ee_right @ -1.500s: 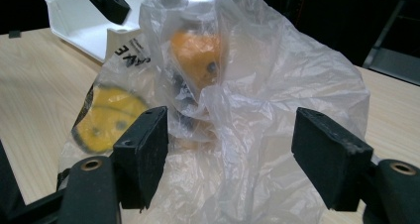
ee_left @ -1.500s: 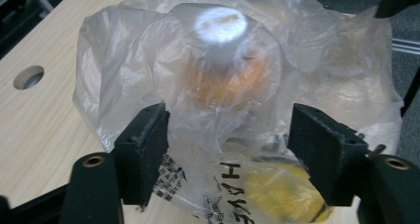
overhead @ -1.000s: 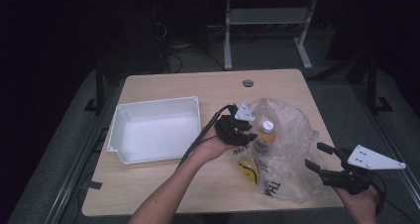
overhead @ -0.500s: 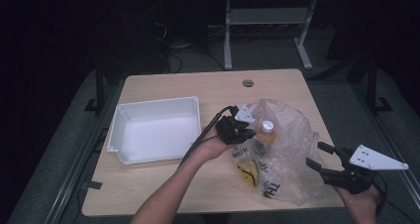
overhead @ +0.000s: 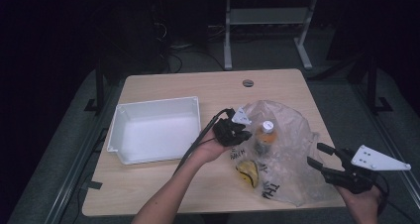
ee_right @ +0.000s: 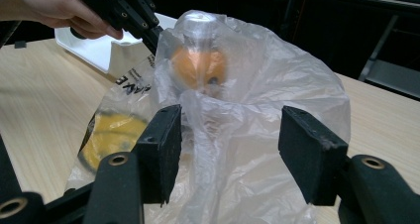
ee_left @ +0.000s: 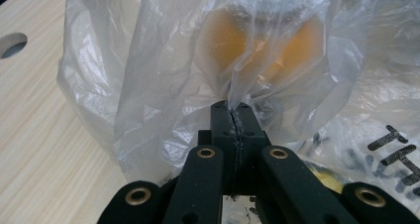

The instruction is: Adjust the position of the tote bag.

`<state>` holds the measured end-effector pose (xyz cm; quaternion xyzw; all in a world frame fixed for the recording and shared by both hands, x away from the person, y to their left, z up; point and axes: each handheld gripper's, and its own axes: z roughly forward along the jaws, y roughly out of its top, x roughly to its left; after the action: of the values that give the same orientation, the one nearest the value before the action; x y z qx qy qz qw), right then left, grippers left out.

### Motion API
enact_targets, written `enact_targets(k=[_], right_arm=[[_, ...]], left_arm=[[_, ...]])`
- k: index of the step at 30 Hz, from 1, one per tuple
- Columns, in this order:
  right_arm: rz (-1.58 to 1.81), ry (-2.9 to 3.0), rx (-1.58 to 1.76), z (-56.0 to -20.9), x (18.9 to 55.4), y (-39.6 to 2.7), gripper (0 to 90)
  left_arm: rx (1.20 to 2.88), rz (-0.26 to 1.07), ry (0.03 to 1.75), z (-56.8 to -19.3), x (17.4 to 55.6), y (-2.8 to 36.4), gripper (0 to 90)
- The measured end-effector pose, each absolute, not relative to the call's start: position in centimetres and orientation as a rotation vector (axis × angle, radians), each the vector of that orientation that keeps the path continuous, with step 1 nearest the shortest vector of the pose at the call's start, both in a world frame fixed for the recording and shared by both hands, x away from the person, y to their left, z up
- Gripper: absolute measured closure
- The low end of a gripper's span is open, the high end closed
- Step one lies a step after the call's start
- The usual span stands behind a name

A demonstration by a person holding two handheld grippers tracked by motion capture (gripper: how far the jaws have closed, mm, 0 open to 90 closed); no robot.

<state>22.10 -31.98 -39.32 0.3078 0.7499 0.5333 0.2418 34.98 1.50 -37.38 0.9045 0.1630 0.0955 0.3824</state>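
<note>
Left gripper (overhead: 236,130): centre of the high view, pinched tight on a fold of the plastic bag (overhead: 285,149); in the left gripper view a thin pleat of film trapped between the two black pads (ee_left: 250,122), no gap showing.
Why that hold: probably to anchor the bag's near wall so the film stays taut and cannot slide across the table (overhead: 173,85).
Right gripper (overhead: 327,162): lower right of the high view, jaws spread and just closing in; in the right gripper view a ridge of bag film stands between the pads (ee_right: 307,152), not yet pressed (looks like a second pinch lining up).
Bag: right half of the tabletop, crumpled and upright, black lettering low on its near side.
Bottle (overhead: 266,136): upright inside the bag, white cap on top, orange contents, just right of the left gripper.
Yellow item (overhead: 246,172): low inside the bag, lower centre of the high view, too blurred to name.
White bin (overhead: 156,130): left of centre, open side up, apart from the bag (likely the place for whatever comes out).
</note>
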Motion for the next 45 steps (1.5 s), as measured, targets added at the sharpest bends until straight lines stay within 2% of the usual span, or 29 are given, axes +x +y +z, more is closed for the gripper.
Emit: enact_targets(k=[6, 27, 36, 39, 40, 42, 44, 45], right_arm=[[1.477, 2.053, 0.839, -39.3, 22.2, -32.2, 48.1], [1.462, 2.084, 0.846, -39.3, 22.4, -31.7, 47.4], [1.452, 2.085, 0.842, -39.3, 22.4, -31.8, 47.6], [1.463, 2.075, 0.843, -39.2, 22.3, -31.9, 47.5], [1.460, 2.074, 0.843, -39.2, 22.2, -32.0, 47.4], [1.459, 2.073, 0.843, -39.2, 22.2, -32.0, 47.4], [1.461, 2.071, 0.847, -39.2, 22.2, -32.1, 47.2], [1.464, 2.070, 0.852, -39.2, 22.2, -32.1, 47.2]], left_arm=[[2.321, 0.243, 0.438, -38.1, 34.9, 1.5, 90.0], [2.376, 0.217, 0.483, -41.5, 34.6, 2.8, 90.0], [2.386, 0.186, 0.482, -41.5, 34.5, 3.2, 89.1], [2.383, 0.168, 0.487, -41.0, 34.5, 3.7, 83.6], [2.382, 0.133, 0.502, -40.8, 34.5, 3.9, 76.8], [2.382, 0.126, 0.503, -40.6, 34.5, 4.1, 73.7], [2.364, 0.135, 0.515, -40.2, 34.4, 4.5, 64.3], [2.350, 0.128, 0.521, -39.8, 34.4, 4.8, 62.3]])
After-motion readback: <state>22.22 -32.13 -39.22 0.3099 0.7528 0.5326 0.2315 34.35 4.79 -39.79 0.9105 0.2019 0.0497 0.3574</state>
